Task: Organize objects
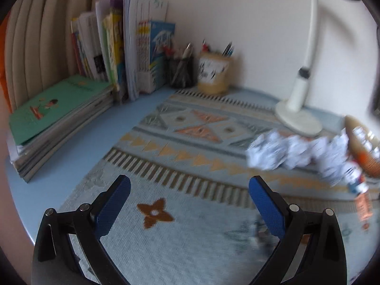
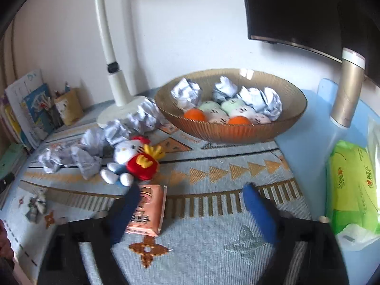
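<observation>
Several crumpled paper balls (image 2: 95, 147) lie on the patterned mat left of an amber glass bowl (image 2: 292, 116), and they also show in the left wrist view (image 1: 292, 152). The bowl holds more paper balls (image 2: 187, 90), pale balls and two orange balls (image 2: 194, 115). A white plush toy in red (image 2: 133, 159) and a pink carton (image 2: 148, 211) lie in front of my right gripper (image 2: 192, 197); its left finger overlaps the carton. The right gripper is open. My left gripper (image 1: 190, 185) is open and empty above the mat.
A white desk lamp (image 1: 299, 104) stands at the back. Standing books (image 1: 128, 54), a flat book stack (image 1: 54, 116) and two pen holders (image 1: 213, 73) fill the back left. A gold flask (image 2: 348, 87) and green wipes pack (image 2: 351, 185) sit at the right.
</observation>
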The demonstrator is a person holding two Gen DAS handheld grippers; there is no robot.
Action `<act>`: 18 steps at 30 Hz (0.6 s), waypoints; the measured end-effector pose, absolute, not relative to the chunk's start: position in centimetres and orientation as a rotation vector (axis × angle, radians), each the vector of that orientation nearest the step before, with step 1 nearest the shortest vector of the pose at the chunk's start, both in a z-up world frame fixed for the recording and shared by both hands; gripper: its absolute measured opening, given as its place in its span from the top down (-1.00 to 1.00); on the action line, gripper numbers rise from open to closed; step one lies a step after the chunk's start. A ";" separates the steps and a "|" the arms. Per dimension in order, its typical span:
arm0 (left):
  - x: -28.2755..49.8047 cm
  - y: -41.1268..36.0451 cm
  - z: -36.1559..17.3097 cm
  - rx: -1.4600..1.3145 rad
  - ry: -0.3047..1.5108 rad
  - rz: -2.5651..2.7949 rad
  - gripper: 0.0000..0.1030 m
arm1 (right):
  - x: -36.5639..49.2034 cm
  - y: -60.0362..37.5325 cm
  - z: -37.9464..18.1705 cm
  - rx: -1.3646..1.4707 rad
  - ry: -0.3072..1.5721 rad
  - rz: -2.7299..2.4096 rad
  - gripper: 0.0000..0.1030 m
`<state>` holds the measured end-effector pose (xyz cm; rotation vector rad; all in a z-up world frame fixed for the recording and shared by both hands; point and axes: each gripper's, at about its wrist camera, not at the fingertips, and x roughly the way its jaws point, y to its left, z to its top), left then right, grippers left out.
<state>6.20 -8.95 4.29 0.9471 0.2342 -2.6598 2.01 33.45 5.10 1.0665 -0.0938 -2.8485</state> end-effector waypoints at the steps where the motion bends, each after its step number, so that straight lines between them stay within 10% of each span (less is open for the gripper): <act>1: 5.8 -9.4 4.0 0.995 0.278 -2.670 -0.94 | 1.9 33.3 4.9 1.082 -0.081 -2.850 -0.86; 18: 3.4 -4.6 2.0 1.540 0.195 -2.950 -0.94 | 2.9 30.6 3.6 1.177 0.041 -2.630 -0.92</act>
